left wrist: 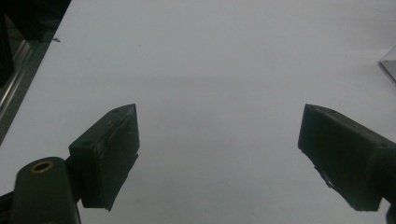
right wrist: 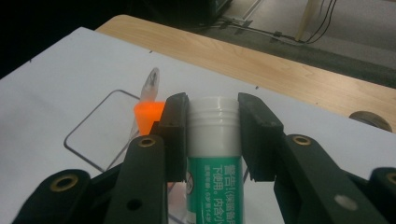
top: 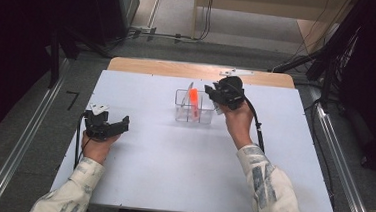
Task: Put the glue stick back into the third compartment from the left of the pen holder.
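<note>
My right gripper [top: 211,92] is held over the right side of a clear plastic organizer [top: 179,114] at the middle of the white table. In the right gripper view its jaws [right wrist: 214,108] are shut on a white tube with a green label [right wrist: 215,158], gripped just below the threaded white top. An orange-capped item [top: 194,98] stands in the organizer, and in the right gripper view it [right wrist: 148,115] sits just left of the tube, with a clear-tipped pen [right wrist: 152,82] behind it. My left gripper [top: 122,123] rests low at the table's left, open, with nothing between its pads [left wrist: 116,149].
The white tabletop [top: 172,160] has a wooden strip [top: 198,70] along its far edge. A corner of the organizer [left wrist: 390,65] shows at the right of the left gripper view. Metal rails run along the floor on both sides, and cables lie beyond the table.
</note>
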Motion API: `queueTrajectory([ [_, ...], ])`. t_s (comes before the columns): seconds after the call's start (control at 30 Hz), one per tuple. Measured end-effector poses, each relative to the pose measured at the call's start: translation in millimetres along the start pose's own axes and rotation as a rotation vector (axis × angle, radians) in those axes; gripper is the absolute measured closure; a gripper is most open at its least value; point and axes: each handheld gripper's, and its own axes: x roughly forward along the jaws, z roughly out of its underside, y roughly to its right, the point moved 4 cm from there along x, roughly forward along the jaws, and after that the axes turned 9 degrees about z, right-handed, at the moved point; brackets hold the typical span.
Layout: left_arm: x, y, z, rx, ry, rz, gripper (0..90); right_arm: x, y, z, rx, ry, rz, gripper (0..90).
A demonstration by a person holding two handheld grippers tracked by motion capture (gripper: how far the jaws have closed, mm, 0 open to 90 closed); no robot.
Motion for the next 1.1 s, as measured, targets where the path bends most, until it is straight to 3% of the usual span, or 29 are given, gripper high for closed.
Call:
queueTrajectory([
  [0.33, 0.4, -0.3, -0.4, -0.002, 0.002, 0.003, 13.0, 8.2, -4.1, -15.5, -0.003, 0.014, 0.005, 63.0],
  [1.1, 0.4, -0.8, -0.4, -0.007, 0.005, 0.004, 13.0, 29.9, -9.2, -20.5, 0.014, 0.011, 0.011, 62.8],
])
